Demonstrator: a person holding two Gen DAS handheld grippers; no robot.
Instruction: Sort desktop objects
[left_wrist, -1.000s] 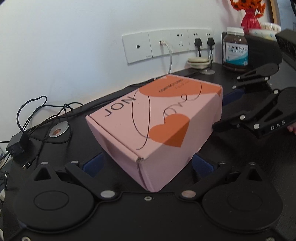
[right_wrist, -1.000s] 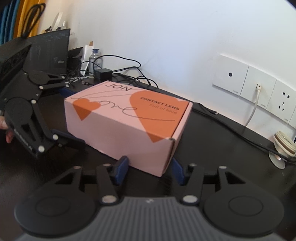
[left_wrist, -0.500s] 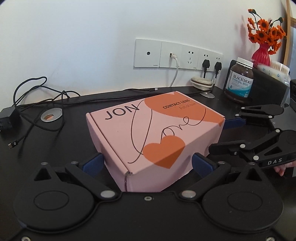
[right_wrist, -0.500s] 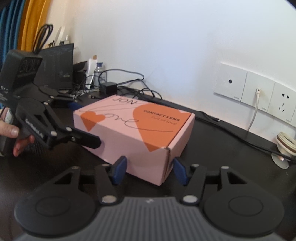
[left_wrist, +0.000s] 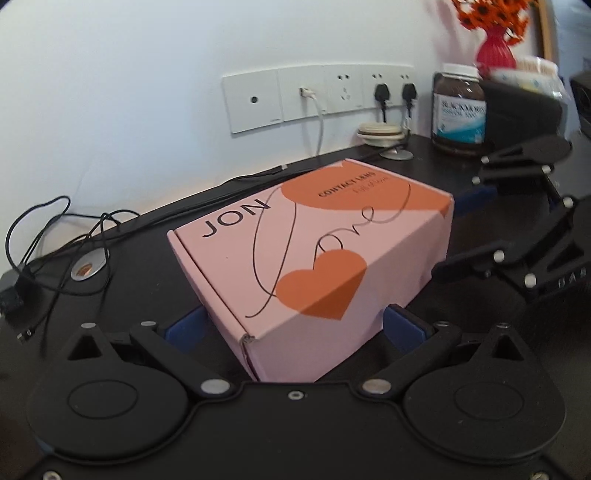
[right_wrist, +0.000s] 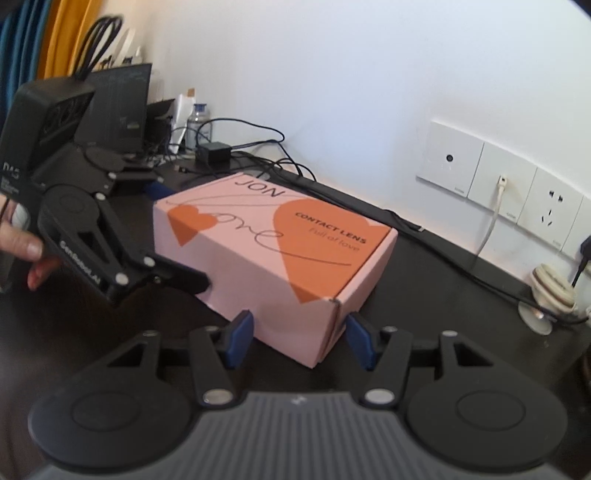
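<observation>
Box (left_wrist: 317, 254), pink with orange hearts and "JON" lettering, sits lid shut on the black desk (left_wrist: 140, 266), in front of the wall sockets (left_wrist: 317, 96). We hold the left gripper (left_wrist: 295, 325) at one near corner, fingers spread wide with a blue pad on either side of the box; we cannot tell whether the pads touch the card. Our right gripper (right_wrist: 299, 339) straddles the opposite corner the same way, fingers apart, pads just beside the box walls. In the right view our hand (right_wrist: 26, 251) grips the left tool's handle. Beyond the box we note a brown supplement bottle (left_wrist: 460, 107), a red vase (left_wrist: 495, 51) with orange flowers, a cable reel (left_wrist: 382, 131) and loose black cables (left_wrist: 55, 229).
</observation>
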